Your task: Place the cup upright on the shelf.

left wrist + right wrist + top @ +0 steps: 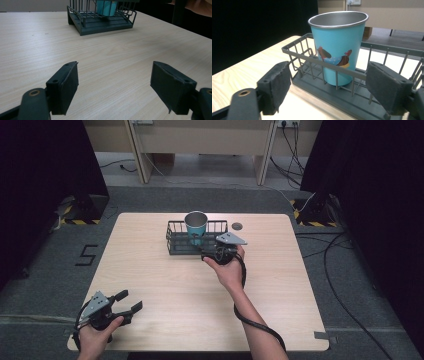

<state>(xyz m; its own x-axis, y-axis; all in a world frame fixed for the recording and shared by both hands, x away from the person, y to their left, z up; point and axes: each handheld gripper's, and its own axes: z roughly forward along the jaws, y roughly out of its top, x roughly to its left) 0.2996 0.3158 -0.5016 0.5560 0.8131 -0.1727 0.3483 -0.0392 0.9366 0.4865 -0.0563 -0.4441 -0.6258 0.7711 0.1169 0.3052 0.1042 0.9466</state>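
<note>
Behind basket [352, 72] wires, cup [338, 45] base partly hidden

Bench [165, 285]: pale wood-grain top, smooth and matt. Rack [352, 75]: dark grey wire, matt coated, on a solid matt base. Cup [338, 45]: brushed metal inside and at the rim, smooth turquoise coating outside. Both grippers' jaws: black, matt, with faintly ribbed pads [280, 82].

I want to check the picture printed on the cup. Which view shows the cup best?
The right gripper view: the cup stands close and upright in the rack, rim and printed figure clear. The high view shows it small, from above. The left gripper view shows its lower part, far off behind the rack wires.
</note>
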